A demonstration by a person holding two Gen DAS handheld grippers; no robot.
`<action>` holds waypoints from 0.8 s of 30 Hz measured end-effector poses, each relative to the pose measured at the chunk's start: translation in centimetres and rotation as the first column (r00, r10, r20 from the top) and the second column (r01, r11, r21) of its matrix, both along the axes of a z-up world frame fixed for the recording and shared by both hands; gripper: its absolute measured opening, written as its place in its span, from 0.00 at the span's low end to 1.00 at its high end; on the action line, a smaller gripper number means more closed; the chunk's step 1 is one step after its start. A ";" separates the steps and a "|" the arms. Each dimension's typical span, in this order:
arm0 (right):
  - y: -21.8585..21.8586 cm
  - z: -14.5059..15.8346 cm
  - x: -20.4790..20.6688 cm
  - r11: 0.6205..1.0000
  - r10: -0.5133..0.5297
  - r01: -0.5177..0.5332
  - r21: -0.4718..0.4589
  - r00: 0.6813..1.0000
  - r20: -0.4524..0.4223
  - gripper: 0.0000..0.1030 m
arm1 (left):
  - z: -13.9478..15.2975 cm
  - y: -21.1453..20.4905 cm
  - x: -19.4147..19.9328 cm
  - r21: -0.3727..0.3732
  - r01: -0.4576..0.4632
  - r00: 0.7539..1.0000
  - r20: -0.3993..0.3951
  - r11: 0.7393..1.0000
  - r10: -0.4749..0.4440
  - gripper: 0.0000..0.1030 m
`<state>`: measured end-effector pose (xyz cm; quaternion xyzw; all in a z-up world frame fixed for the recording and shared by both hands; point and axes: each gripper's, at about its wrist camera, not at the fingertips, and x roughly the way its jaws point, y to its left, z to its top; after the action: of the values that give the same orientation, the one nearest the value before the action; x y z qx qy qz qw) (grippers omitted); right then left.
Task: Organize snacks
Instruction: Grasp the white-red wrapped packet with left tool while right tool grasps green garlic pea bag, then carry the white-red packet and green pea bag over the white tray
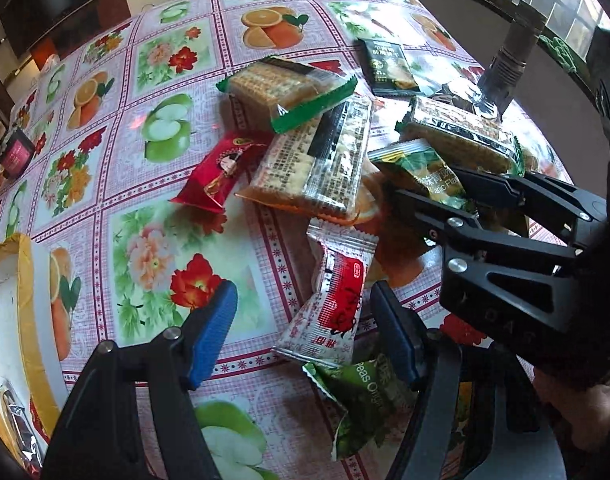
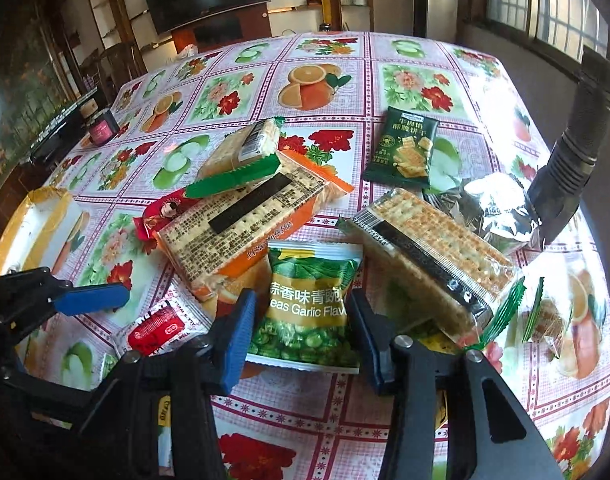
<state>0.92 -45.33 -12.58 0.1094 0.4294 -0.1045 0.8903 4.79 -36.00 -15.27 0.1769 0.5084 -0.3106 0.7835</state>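
Cracker packs [image 2: 249, 220] [image 2: 433, 256] crowd pea pkt [image 2: 309, 312] both sides. Pkt long axis runs away from right claw [image 2: 301, 340], wide, straddling it. Left claw [image 1: 305, 336] wide.

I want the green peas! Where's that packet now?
In the right wrist view, the green pea packet lies low in the middle between the right gripper fingers, just in front of the two cracker packs.
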 end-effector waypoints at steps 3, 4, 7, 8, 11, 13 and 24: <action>-0.1 0.2 -0.4 1.000 -0.003 0.003 0.010 1.000 0.016 0.40 | 0.2 0.9 0.0 -0.008 -0.019 1.000 0.022 1.000 0.020 0.43; -0.1 0.5 -0.5 1.000 -0.004 0.004 0.016 1.000 0.029 0.39 | 0.3 1.3 0.1 -0.016 -0.025 1.000 0.017 1.000 0.025 0.34; 0.2 1.6 -1.7 0.999 -0.007 0.005 0.031 0.997 0.071 0.39 | 0.5 2.9 0.4 -0.041 -0.053 0.999 -0.011 0.998 0.053 0.31; 0.4 2.0 -2.3 0.999 -0.007 0.004 0.038 0.996 0.088 0.39 | 0.6 3.4 0.3 -0.047 -0.063 0.998 -0.014 0.997 0.063 0.31; 1.2 3.4 -4.1 0.997 0.006 -0.016 0.073 0.990 0.140 0.38 | 1.2 5.3 0.2 -0.070 -0.100 0.995 -0.020 0.992 0.099 0.31; 1.9 4.1 -5.1 0.996 0.017 -0.032 0.088 0.986 0.165 0.38 | 1.9 6.6 -0.3 -0.092 -0.122 0.992 -0.013 0.988 0.122 0.30; 5.9 6.3 -8.3 0.982 0.095 -0.129 0.135 0.967 0.238 0.38 | 3.9 11.8 -3.5 -0.127 -0.163 0.986 0.021 0.978 0.167 0.18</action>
<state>-7.42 -39.47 -6.26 0.1627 0.3355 -0.0081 0.9279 1.26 -24.22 -11.34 0.0896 0.4884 -0.2731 0.8240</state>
